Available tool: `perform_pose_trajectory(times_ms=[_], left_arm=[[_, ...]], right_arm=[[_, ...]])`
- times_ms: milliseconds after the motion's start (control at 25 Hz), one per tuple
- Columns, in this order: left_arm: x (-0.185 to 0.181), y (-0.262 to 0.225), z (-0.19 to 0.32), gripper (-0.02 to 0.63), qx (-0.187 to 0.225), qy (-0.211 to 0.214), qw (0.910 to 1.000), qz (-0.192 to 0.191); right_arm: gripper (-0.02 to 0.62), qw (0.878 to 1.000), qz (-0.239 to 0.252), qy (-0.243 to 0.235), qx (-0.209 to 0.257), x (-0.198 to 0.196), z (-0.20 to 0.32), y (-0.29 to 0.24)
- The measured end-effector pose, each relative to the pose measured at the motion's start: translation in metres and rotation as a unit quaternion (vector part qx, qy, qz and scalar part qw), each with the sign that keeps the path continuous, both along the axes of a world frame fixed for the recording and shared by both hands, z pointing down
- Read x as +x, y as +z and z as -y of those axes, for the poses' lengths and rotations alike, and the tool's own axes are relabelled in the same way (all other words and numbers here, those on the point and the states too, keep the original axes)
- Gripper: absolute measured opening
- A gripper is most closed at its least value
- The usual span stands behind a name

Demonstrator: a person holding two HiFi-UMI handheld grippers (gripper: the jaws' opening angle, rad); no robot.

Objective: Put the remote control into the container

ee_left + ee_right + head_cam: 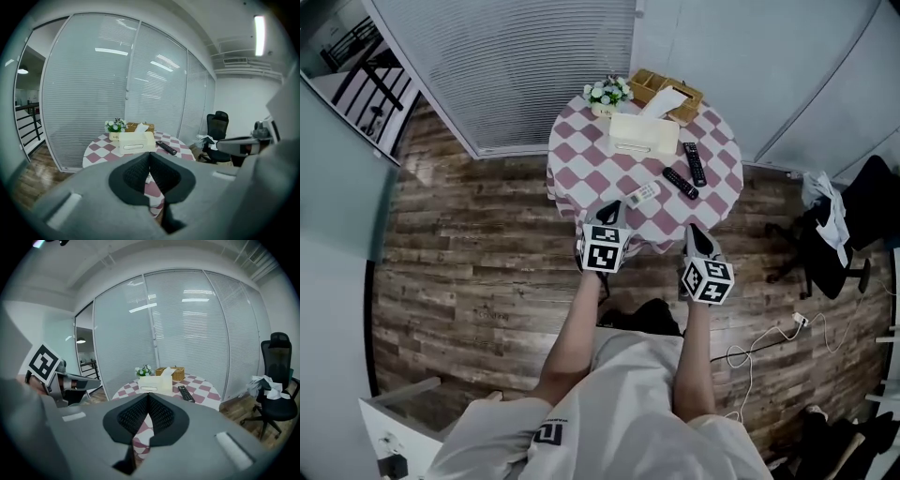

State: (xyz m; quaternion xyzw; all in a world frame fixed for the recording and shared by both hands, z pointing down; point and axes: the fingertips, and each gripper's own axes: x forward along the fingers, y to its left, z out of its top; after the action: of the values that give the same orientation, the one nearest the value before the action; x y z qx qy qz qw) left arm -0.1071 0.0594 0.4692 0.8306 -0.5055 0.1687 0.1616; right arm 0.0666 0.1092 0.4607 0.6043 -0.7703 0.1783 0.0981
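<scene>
A round table (581,155) with a pink-and-white checked cloth carries two black remote controls (695,163) (680,183) and a white remote (643,194). At its far side stands a wicker container (666,91), also seen as the basket (171,373). My left gripper (612,207) and right gripper (696,231) hover side by side at the table's near edge, both shut and empty. In the left gripper view the shut gripper (149,154) points at the table, a black remote (166,147) beyond it. The right gripper (148,397) faces a black remote (186,393).
A white tissue box (643,134) and a small pot of flowers (607,93) stand near the container. Glass partitions with blinds close in behind the table. A black office chair (825,234) with cloth on it stands to the right, and cables (759,342) lie on the wooden floor.
</scene>
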Motion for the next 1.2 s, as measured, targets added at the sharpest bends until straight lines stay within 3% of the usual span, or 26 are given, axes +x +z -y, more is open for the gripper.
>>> perform_pose_trajectory(times_ms=[360,840,1200], left_arm=[[0.015,0.029,0.019,0.003,-0.011,0.013,0.9998,0.008],[0.059,0.032,0.144,0.003,-0.011,-0.006,0.9999,0.008],[0.085,0.046,0.197,0.003,-0.026,0.016,0.9995,0.009]], right_arm=[[0.002,1.000,0.005,0.000,-0.009,0.002,0.039,0.029],[0.003,1.000,-0.002,-0.006,-0.011,0.054,0.165,0.021],[0.002,0.999,0.006,-0.020,-0.044,0.069,0.210,0.042]])
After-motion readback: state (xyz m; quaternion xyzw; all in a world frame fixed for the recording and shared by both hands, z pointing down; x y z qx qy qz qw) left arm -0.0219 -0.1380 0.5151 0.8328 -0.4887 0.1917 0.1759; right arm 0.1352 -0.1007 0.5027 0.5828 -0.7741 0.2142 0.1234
